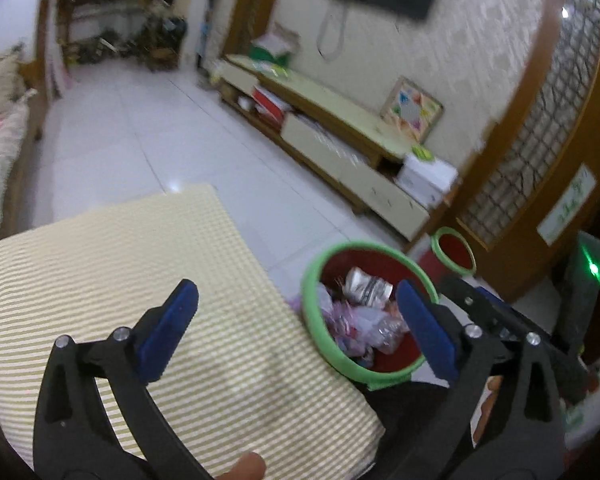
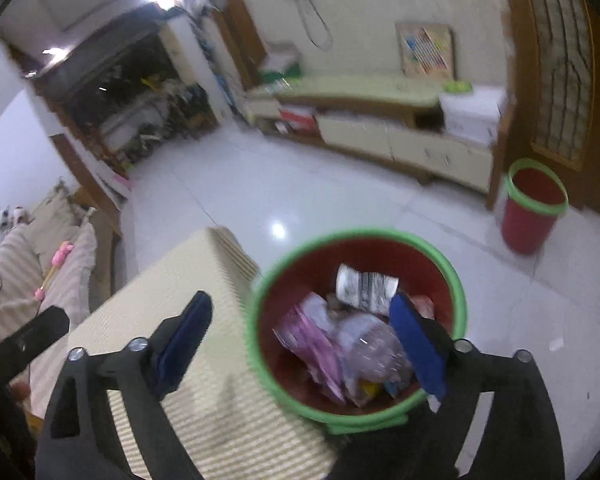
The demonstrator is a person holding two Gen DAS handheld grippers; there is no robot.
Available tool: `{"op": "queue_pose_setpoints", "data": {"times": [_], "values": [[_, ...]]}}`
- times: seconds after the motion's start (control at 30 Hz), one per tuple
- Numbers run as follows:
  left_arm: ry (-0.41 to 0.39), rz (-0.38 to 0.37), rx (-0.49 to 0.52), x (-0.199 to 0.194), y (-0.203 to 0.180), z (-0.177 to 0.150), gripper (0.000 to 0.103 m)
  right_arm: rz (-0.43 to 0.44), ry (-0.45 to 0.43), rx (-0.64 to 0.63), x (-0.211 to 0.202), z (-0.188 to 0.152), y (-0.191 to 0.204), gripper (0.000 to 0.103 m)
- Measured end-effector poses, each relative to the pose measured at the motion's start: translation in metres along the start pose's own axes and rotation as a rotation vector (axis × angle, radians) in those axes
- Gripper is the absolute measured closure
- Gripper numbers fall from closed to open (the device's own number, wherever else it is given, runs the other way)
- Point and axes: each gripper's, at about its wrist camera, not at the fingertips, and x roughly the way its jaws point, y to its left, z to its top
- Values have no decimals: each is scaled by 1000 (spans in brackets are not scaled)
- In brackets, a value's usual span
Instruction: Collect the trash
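A red trash bin with a green rim (image 1: 320,332) (image 2: 260,344) stands on the floor beside a striped table. It holds crumpled trash: a white printed wrapper (image 1: 366,286) (image 2: 366,286), pink and clear plastic bags (image 2: 340,348). My left gripper (image 1: 300,332) is open and empty, spanning the table edge and the bin. My right gripper (image 2: 304,344) is open and empty, held above the bin's near rim. The right gripper's arm (image 1: 500,316) shows at the right in the left wrist view.
The table with a yellow-striped cloth (image 1: 120,280) (image 2: 204,360) is at the left. A second red bin with a green rim (image 1: 454,250) (image 2: 534,204) stands by a wooden partition. A low TV cabinet (image 1: 340,140) lines the far wall. A sofa (image 2: 28,272) is at the left.
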Motion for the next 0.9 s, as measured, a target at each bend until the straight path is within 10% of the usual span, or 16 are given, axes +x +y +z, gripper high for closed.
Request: {"op": "queue_pose_setpoints", "data": {"times": [0.3,0.9], "values": [[-253,200,30,-86,22,3,5,7,-353,-204,-67,-17,94,7],[-278,147,-53,-119,51,-14,5,56,-260,-218,-72,-36,127,7]]}}
